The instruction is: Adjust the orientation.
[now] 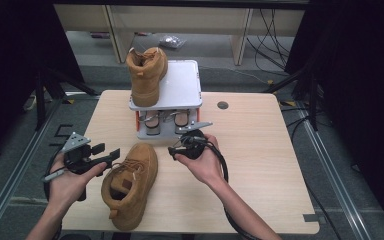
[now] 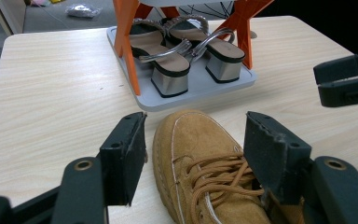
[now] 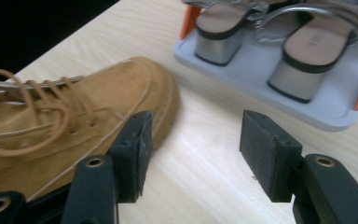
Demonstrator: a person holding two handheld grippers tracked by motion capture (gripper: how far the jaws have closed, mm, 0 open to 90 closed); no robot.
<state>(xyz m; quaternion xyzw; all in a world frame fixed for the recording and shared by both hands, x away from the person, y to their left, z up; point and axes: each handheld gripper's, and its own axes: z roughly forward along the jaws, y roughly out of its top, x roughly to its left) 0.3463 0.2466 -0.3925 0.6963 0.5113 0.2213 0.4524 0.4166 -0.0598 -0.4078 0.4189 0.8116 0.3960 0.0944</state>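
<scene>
Progress: judged about half done, with one tan boot (image 1: 146,74) already upright on the top shelf of the rack (image 1: 180,85); its mate, the second boot (image 1: 130,182), lay on the table (image 1: 260,165), not yet lifted.
What was left: gripping the second boot, raising it, setting it beside the first on the bare part of the top shelf.
Second boot, place: on its sole near the table's front edge, toe toward the rack, just in front of the lower shelf, between the two grippers.
Left gripper (image 1: 106,153): jaws spread wide, straddling the toe and laces without touching in the left gripper view (image 2: 193,158); nothing pinched.
Right gripper (image 1: 176,148): jaws also spread, hovering just beside the toe in the right gripper view (image 3: 193,154); nothing held.
Boot material: tan suede-like nap, soft and matte, rounded toe, pale stitching along the sole seam, matching laces in loose loops, padded collar.
Sandals (image 2: 186,51): a pair on the lower shelf, smooth dark insoles, blocky metallic-looking heels, thin shiny straps.
Rack: flat pale-grey shelves, smooth, rounded corners, orange struts between.
Table: light wood grain, smooth, with a round cable hole (image 1: 222,105) near the far edge.
Jaw pads: black, blocky, slightly rough at the edges.
</scene>
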